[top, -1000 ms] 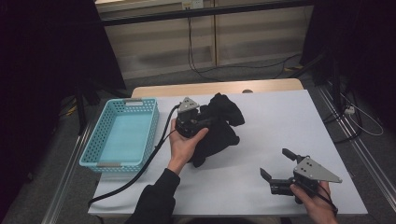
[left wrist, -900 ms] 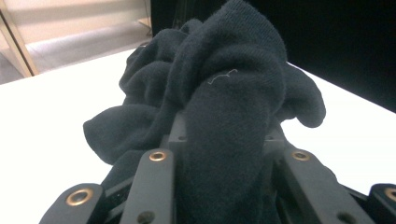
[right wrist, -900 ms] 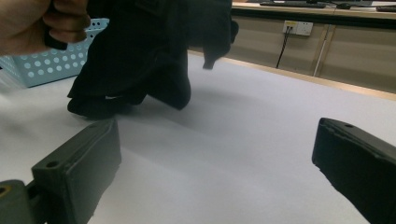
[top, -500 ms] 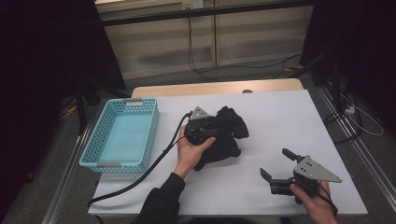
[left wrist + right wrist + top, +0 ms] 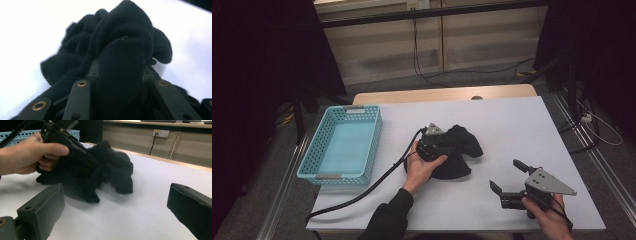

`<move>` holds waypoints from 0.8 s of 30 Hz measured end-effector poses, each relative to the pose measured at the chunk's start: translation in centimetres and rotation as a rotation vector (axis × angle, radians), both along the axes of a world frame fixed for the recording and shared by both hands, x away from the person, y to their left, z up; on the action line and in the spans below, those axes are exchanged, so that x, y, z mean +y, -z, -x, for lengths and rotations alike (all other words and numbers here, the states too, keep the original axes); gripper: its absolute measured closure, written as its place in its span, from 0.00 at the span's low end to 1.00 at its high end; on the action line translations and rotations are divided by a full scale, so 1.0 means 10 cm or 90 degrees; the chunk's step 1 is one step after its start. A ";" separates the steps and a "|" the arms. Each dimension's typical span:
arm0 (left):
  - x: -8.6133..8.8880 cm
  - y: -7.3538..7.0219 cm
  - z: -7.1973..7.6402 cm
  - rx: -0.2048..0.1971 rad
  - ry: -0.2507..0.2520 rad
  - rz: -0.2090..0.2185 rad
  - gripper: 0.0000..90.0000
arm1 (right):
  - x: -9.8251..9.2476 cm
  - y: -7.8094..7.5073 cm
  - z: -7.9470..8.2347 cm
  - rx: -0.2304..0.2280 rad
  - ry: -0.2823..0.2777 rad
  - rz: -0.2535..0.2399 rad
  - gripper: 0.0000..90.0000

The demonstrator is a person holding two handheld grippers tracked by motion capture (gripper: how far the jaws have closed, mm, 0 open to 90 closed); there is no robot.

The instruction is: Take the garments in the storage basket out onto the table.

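Gripping a fold of the crumpled black fleece cloth (image 5: pixel 458 150) at the middle of the white table (image 5: pixel 512 125), our left gripper (image 5: pixel 443 148) has its jaws pinched on the fabric, though they have just been easing apart a little. We keep our right gripper (image 5: pixel 507 177) spread wide with nothing between its jaws, low over the table's near right part, well apart from the cloth. Beside our left hand (image 5: pixel 419 167) sits the turquoise perforated plastic basket (image 5: pixel 319 150).
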State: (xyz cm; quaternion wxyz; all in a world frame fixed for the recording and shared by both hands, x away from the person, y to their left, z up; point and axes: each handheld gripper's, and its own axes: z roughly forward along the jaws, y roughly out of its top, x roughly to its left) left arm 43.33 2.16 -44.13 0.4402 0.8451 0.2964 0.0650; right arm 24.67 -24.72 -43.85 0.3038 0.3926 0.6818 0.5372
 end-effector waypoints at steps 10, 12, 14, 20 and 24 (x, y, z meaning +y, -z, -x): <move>-0.07 0.12 0.03 -0.024 0.015 -0.032 0.63 | 0.05 0.02 -0.01 0.005 -0.014 0.008 0.01; -0.07 0.10 0.04 -0.026 0.022 -0.038 0.58 | 0.06 0.02 -0.01 0.005 -0.016 0.009 0.01; -0.06 0.07 0.07 -0.035 0.020 -0.033 0.53 | 0.06 0.02 -0.01 0.005 -0.017 0.010 0.01; 0.00 -0.04 0.12 -0.039 0.001 -0.013 0.24 | 0.08 0.02 -0.03 0.006 -0.019 0.011 0.01; 0.05 -0.18 0.17 -0.037 -0.002 -0.001 0.07 | 0.10 0.03 -0.05 0.011 -0.024 0.015 0.01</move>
